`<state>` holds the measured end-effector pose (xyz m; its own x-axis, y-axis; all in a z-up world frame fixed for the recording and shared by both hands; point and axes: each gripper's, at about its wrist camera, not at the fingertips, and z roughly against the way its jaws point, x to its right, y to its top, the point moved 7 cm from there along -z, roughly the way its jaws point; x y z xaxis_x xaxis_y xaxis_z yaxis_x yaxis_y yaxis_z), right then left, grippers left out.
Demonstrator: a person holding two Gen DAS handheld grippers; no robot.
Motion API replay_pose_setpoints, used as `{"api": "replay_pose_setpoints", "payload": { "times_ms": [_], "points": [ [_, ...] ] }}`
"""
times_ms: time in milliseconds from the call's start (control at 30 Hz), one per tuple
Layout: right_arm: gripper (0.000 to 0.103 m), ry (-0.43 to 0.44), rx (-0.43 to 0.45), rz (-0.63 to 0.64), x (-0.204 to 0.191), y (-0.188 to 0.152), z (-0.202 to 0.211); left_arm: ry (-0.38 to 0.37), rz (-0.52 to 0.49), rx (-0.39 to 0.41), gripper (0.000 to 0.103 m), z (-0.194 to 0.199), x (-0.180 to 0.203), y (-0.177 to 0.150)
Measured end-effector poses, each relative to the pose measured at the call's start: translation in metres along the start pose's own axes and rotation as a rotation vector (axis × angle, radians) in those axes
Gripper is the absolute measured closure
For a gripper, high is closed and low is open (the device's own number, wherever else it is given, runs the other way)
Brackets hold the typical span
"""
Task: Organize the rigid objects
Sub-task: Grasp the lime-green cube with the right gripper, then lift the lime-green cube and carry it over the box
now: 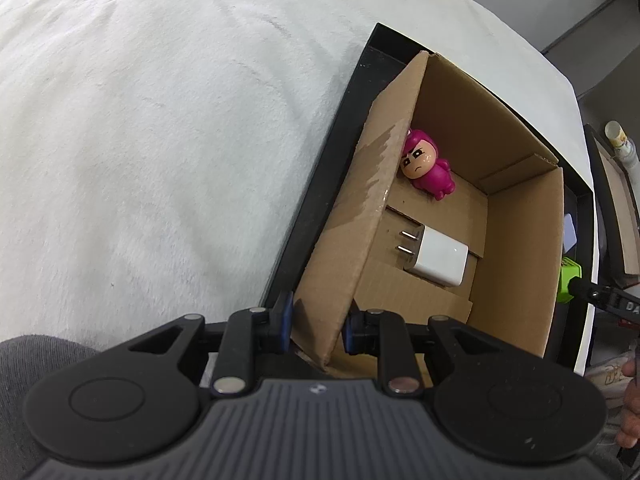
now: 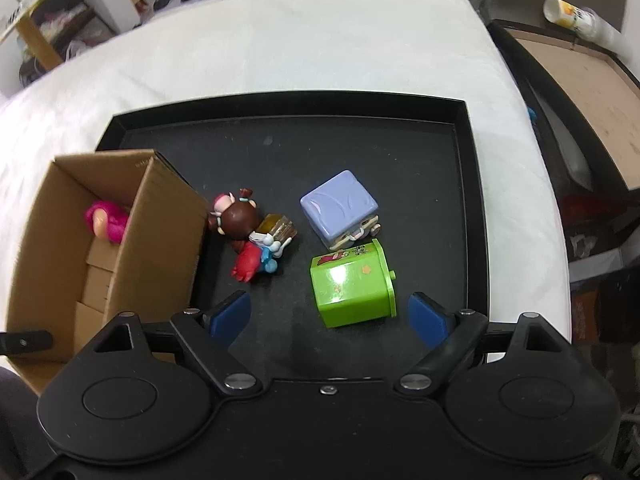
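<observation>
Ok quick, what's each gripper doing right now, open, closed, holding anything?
Left gripper: shut on the cardboard box wall, gripping its near edge.
Right gripper: open, holding nothing, above the black tray near the green box.

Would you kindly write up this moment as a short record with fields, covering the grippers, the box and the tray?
left gripper: shut on the near wall of the cardboard box
right gripper: open, empty, above the green box
in the cardboard box: pink figure, white charger
loose on the black tray: green box, lilac cube, brown-haired figure, red figure
under the tray: white cloth
</observation>
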<state>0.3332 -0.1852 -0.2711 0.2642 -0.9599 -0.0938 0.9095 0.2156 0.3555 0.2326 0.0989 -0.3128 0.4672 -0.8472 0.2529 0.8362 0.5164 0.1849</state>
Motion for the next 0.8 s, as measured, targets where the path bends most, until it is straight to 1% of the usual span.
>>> {"api": "replay_pose_setpoints", "payload": {
  "times_ms": [233,300,333,367,400,500,800],
  "points": [
    [0.017,-0.045,0.0,0.055,-0.005,0.003,-0.017,0.014,0.007,-0.002,0.08,0.001,0.0,-0.001],
    [0.021,-0.053,0.025,0.063,-0.003,0.007,-0.02,0.016,0.01,-0.002,0.08,0.001,0.0,0.0],
    [0.034,-0.045,0.028,0.072,-0.004,0.007,-0.022,0.018,0.013,-0.001,0.08,0.001,0.0,0.0],
    [0.053,-0.043,0.02,0.076,-0.004,0.007,-0.023,0.019,0.013,-0.001,0.081,0.001,0.0,0.0],
    [0.054,-0.031,0.013,0.072,-0.004,0.007,-0.024,0.021,0.011,0.0,0.081,0.001,0.0,0.0],
    [0.055,0.036,0.031,0.057,-0.007,0.008,-0.014,0.023,0.012,0.002,0.081,0.001,0.0,0.0],
    [0.055,0.057,0.064,0.052,-0.02,0.008,0.013,0.021,0.009,0.004,0.081,0.001,0.001,0.001]
  ]
}}
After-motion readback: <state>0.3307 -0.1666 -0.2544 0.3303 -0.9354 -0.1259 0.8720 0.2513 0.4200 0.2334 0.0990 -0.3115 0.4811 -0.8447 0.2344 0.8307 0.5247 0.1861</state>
